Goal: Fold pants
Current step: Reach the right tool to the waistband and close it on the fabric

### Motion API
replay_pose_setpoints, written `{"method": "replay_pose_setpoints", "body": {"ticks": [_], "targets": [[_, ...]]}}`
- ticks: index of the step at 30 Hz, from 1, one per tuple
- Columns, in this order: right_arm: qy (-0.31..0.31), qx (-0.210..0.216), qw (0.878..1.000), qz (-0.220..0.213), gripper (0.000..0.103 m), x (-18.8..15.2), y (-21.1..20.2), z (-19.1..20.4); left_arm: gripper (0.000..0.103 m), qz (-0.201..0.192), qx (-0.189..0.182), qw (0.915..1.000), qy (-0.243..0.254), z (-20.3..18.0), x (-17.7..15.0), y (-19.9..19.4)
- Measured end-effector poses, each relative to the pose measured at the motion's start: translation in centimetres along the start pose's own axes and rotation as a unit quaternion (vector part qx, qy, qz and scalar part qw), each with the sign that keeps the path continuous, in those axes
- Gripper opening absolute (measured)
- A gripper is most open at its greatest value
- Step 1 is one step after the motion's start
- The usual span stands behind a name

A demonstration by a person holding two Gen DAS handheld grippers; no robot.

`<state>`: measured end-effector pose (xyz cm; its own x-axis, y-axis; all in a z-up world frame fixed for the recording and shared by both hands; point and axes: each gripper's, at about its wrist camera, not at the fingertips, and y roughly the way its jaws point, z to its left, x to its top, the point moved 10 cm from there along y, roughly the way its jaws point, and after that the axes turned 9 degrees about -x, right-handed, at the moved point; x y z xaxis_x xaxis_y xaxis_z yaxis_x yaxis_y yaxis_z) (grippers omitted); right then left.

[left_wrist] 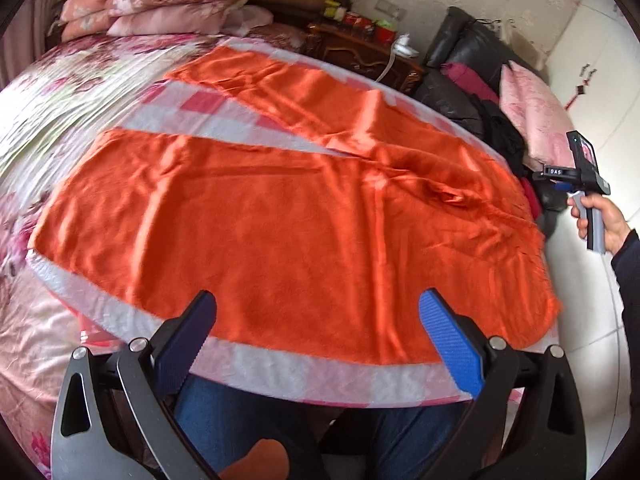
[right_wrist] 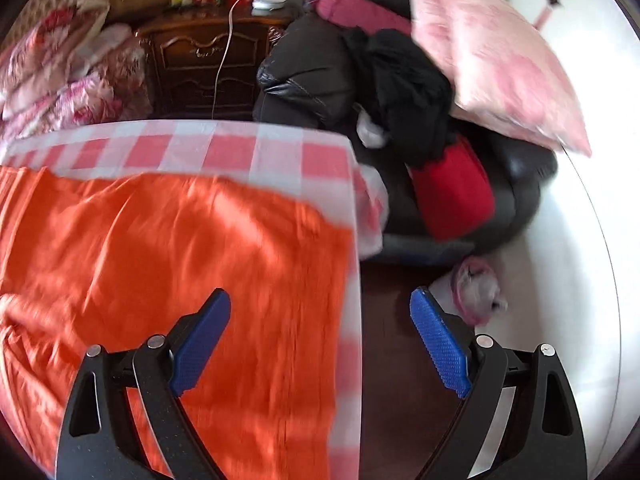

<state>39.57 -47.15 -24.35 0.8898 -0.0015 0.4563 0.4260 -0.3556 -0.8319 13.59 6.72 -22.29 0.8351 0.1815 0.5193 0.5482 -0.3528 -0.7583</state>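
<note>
Two grippers are in play, and both stand wide apart with nothing caught between their blue pads. The orange pants (left_wrist: pixel 256 216) lie spread flat on a pink-and-white checked cloth (left_wrist: pixel 280 372) that covers the work surface, both legs reaching away from the left gripper (left_wrist: pixel 318 312) toward the far left, the waist end off to the right of its jaws. From the left wrist, the near hem of the pants sits just ahead of and between the two fingertips, with the pads hovering above the fabric; whether either pad grazes it cannot be told. Below the jaws a strip of blue denim on the person's legs shows, half hidden by the gripper's black arms. In the same view the right hand (left_wrist: pixel 608 220) appears at the far right edge holding its tool's handle, the sleeve cut off by the frame and the fingers of that tool out of sight. The right gripper (right_wrist: pixel 320 304) straddles the table's edge: its left finger hangs over the pants, its right finger over the dark floor beyond the cloth. That view is badly smeared, so folds in the fabric are hard to read. Past the jaws sit a black leather sofa (right_wrist: pixel 304 72) heaped with dark clothes, a pink pillow (right_wrist: pixel 492 60), and a carved wooden nightstand (right_wrist: pixel 200 60).
</note>
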Motion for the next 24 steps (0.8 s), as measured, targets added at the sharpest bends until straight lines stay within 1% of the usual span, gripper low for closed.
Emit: {"method": "replay_pose_setpoints", "body": {"ticks": [1, 2, 4, 6, 7, 9, 11, 12, 13, 14, 15, 16, 18, 19, 20, 21, 22, 23, 24], "targets": [[-0.009, 0.002, 1.000, 0.005, 0.087, 1.1, 1.5, 0.7, 0.101, -0.001, 0.014, 0.9999, -0.005, 1.0, 0.2, -0.3], [-0.019, 0.002, 1.000, 0.010, 0.084, 1.8, 2.7, 1.3, 0.101, -0.003, 0.027, 0.9996, -0.010, 2.0, 0.4, -0.8], [-0.041, 0.005, 0.999, 0.024, 0.078, 2.5, 4.8, 2.4, 0.101, -0.006, 0.051, 0.9984, -0.023, 3.9, 0.9, -1.6], [-0.057, 0.006, 0.998, 0.039, 0.075, 2.8, 6.5, 3.3, 0.101, -0.007, 0.074, 0.9964, -0.040, 6.1, 1.5, -2.5], [-0.068, 0.008, 0.997, 0.044, 0.073, 2.9, 7.3, 3.6, 0.101, -0.008, 0.082, 0.9955, -0.047, 6.9, 1.8, -2.8], [-0.072, 0.005, 0.997, 0.042, 0.072, 3.4, 8.0, 3.8, 0.101, -0.009, 0.098, 0.9935, -0.058, 8.6, 2.5, -3.4], [-0.067, 0.028, 0.996, 0.050, 0.071, 3.6, 8.8, 4.3, 0.101, -0.007, 0.100, 0.9930, -0.063, 9.4, 3.3, -3.5], [-0.066, 0.036, 0.996, 0.047, 0.067, 3.6, 8.7, 4.4, 0.101, -0.004, 0.095, 0.9934, -0.065, 9.5, 3.8, -3.4], [-0.060, 0.061, 0.995, 0.044, 0.051, 3.6, 8.5, 4.7, 0.101, -0.001, 0.081, 0.9944, -0.067, 9.4, 4.6, -3.0], [-0.055, 0.073, 0.995, 0.045, 0.030, 3.5, 8.2, 4.9, 0.101, 0.000, 0.065, 0.9956, -0.067, 9.2, 5.7, -2.6], [-0.058, 0.067, 0.995, 0.041, 0.020, 3.7, 7.9, 4.9, 0.101, -0.001, 0.054, 0.9964, -0.065, 9.0, 6.8, -2.2], [-0.061, 0.076, 0.995, 0.034, 0.009, 3.8, 7.1, 5.2, 0.101, 0.000, 0.040, 0.9969, -0.067, 8.8, 8.4, -1.5], [-0.066, 0.085, 0.994, -0.002, 0.009, 4.2, 4.4, 5.6, 0.097, 0.001, 0.008, 0.9962, -0.087, 8.6, 11.4, 0.0], [-0.065, 0.092, 0.993, -0.019, 0.009, 4.3, 3.0, 5.7, 0.090, 0.005, -0.029, 0.9937, -0.108, 8.3, 13.7, 1.4], [-0.059, 0.103, 0.992, -0.039, 0.009, 4.4, 1.3, 5.7, 0.085, 0.007, -0.045, 0.9920, -0.117, 8.2, 15.0, 2.2], [-0.050, 0.117, 0.990, -0.058, 0.009, 4.3, -0.7, 5.6, 0.084, 0.009, -0.058, 0.9903, -0.126, 8.2, 16.7, 3.2], [-0.045, 0.135, 0.986, -0.084, 0.009, 4.1, -3.5, 5.5, 0.080, 0.010, -0.073, 0.9880, -0.136, 8.3, 19.0, 4.5], [-0.047, 0.153, 0.981, -0.108, 0.009, 3.4, -6.2, 5.6, 0.079, 0.011, -0.085, 0.9854, -0.147, 8.3, 20.6, 5.7], [-0.053, 0.171, 0.975, -0.133, 0.009, 2.5, -9.0, 5.8, 0.079, 0.014, -0.101, 0.9811, -0.164, 8.4, 22.2, 6.9]]}}
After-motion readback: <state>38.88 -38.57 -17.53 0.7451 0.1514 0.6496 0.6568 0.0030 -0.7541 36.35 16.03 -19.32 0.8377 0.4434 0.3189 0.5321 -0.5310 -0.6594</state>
